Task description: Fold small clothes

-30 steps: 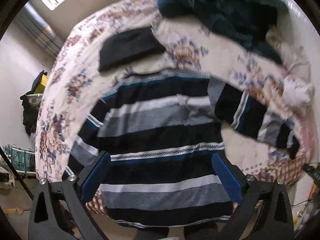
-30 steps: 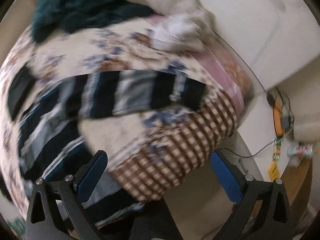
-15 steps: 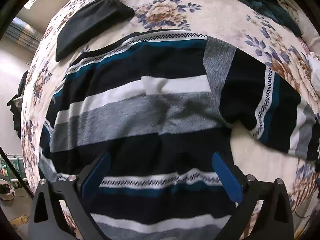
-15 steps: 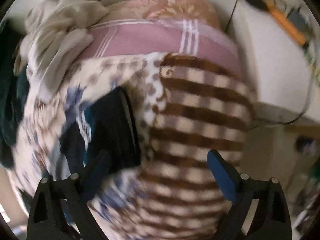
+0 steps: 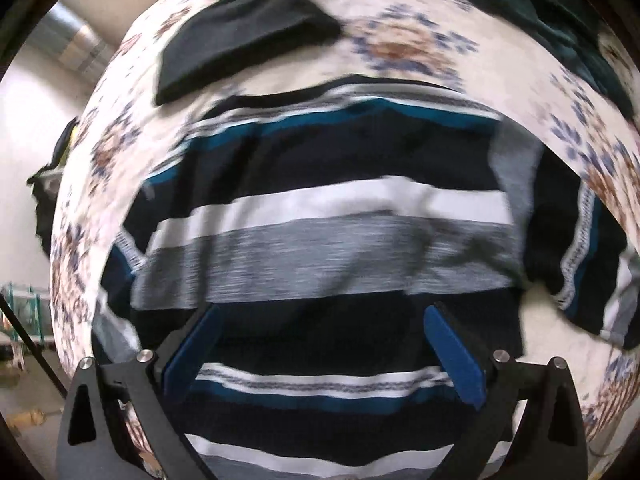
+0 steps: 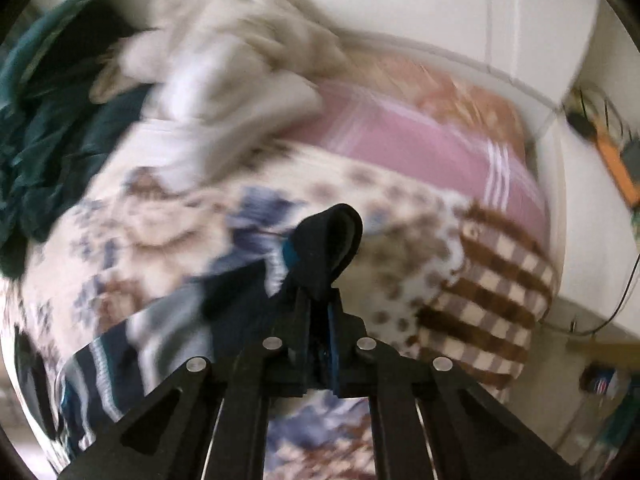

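A dark sweater with white, grey and teal stripes (image 5: 320, 248) lies flat on the flowered bedspread (image 5: 400, 48). My left gripper (image 5: 322, 312) hangs open just above its lower body, blue pads (image 5: 452, 344) wide apart with nothing between them. In the right wrist view the sweater's right sleeve (image 6: 160, 328) runs off to the lower left. Its dark cuff (image 6: 328, 236) sticks up between the jaws of my right gripper (image 6: 318, 294), which are closing and pinch the cloth.
A folded black garment (image 5: 240, 36) lies beyond the sweater's collar. A dark teal garment (image 5: 560, 12) and a beige heap of clothes (image 6: 224, 60) sit at the far side. A pink blanket (image 6: 400, 140) and brown checked blanket (image 6: 492, 300) drape the bed edge; cables (image 6: 612, 160) lie beside it.
Both grippers have dropped closer to the bed. The right gripper swung to the sleeve end and went from wide open to pinched on the cuff. The left stays open.
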Motion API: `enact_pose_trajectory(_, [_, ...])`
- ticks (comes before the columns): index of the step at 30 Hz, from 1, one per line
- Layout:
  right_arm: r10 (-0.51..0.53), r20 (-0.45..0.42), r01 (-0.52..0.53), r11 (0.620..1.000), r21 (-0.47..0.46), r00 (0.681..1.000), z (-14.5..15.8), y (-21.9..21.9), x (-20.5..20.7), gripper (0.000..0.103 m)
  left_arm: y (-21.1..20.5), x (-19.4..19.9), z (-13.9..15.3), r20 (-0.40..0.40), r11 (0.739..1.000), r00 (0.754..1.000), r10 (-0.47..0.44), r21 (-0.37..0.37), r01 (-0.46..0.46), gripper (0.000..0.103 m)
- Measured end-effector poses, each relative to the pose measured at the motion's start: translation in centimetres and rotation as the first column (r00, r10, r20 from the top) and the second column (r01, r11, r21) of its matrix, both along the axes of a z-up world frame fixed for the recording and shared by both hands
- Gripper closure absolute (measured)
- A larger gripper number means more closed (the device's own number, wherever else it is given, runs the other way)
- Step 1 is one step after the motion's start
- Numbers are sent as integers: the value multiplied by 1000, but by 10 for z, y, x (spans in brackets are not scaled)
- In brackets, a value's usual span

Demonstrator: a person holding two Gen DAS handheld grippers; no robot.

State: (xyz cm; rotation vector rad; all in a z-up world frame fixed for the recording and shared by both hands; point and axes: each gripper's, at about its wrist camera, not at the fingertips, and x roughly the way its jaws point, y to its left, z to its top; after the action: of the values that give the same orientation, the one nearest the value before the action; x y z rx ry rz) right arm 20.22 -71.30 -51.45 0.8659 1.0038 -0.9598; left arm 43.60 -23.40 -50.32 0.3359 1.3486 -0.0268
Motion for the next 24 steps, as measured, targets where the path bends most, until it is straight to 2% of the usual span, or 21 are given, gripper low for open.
enact_pose_trajectory(3, [126, 30, -124, 991, -46, 992, 41, 30, 36, 96, 44, 4, 6, 12, 997, 997, 80, 8, -80, 0])
enact_pose_trajectory(6, [260, 80, -255, 964, -70, 962, 79, 76, 75, 96, 99, 6, 8, 17, 984, 984, 175, 40, -175, 0])
enact_pose_trajectory(8, [350, 115, -346, 937, -59, 930, 95, 118, 110, 97, 133, 4, 8, 21, 972, 973, 230, 48, -231, 0])
enact_pose_trajectory(12, [546, 167, -547, 836, -41, 821, 112, 234, 183, 97, 211, 0, 8, 38, 934, 936, 349, 65, -351, 0])
enact_pose_trajectory(14, [627, 195, -636, 772, -24, 754, 108, 301, 220, 97, 251, -6, 7, 53, 910, 914, 402, 84, -405, 0])
enact_pose_trajectory(16, [664, 228, -686, 727, 29, 712, 95, 361, 245, 97, 287, -15, 5, 66, 888, 894, 444, 99, -449, 0])
enact_pose_trajectory(18, [717, 238, -749, 659, 73, 655, 76, 434, 274, 97, 322, -24, 1, 66, 863, 870, 489, 113, -493, 0])
enact_pose_trajectory(20, [777, 223, -806, 584, 93, 589, 55, 506, 297, 97, 356, -33, -3, 59, 835, 844, 533, 126, -536, 0])
enact_pose_trajectory(24, [851, 165, -867, 482, 131, 498, 15, 617, 321, 97, 413, -52, -6, 65, 783, 795, 604, 138, -606, 0])
